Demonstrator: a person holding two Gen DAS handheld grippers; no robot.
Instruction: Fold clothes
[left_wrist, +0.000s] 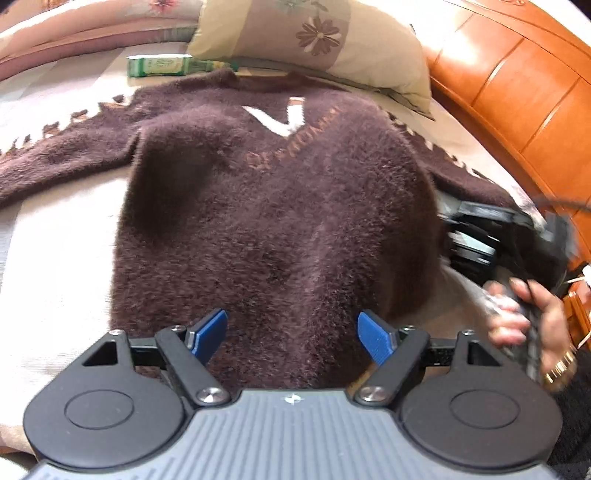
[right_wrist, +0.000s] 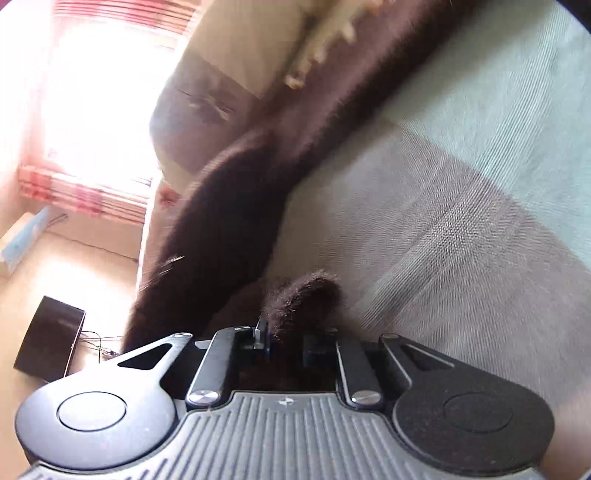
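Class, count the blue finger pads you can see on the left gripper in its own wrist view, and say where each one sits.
2. One blue pad sits at lower left, the other blue pad at lower right, apart, with the brown sweater beyond them. None seems hidden.

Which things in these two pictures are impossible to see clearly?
- Left wrist view: sweater lettering is too blurred to read; the sweater hem is hidden behind the left gripper.
- Left wrist view: right gripper is motion-blurred.
- Right wrist view: window is overexposed.
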